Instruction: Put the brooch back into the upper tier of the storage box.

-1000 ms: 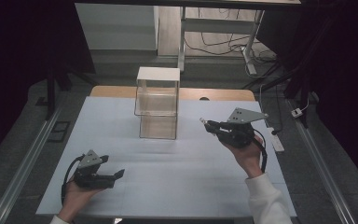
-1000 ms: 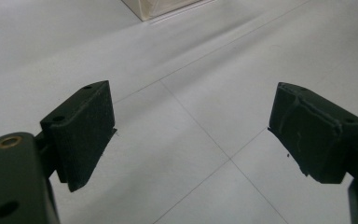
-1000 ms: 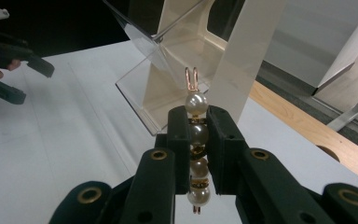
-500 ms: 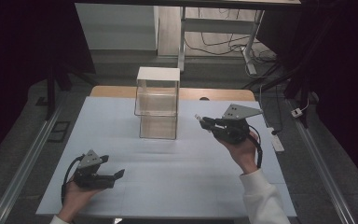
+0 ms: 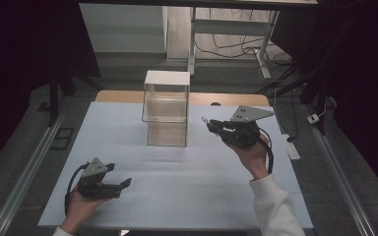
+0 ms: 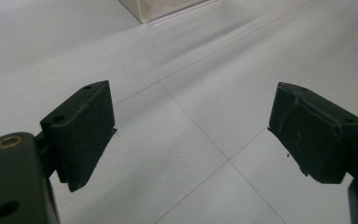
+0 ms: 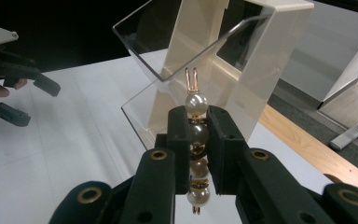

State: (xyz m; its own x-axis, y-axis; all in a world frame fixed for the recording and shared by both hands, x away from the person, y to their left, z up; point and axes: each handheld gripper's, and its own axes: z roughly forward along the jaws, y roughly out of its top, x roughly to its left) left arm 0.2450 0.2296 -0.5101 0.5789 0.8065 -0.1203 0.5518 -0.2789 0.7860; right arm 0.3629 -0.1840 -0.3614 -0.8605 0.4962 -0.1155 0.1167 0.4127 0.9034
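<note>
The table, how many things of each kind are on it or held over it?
Clear plastic stands: 1
Pearl hair clips: 1, pinched in the right tool
Tools: 2, the left tool is open with nothing in it
Total: 4

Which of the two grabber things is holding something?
The right gripper. Its jaws are shut on a pearl bead piece with copper prongs, near the clear stand. The left gripper is open over the white table.
</note>
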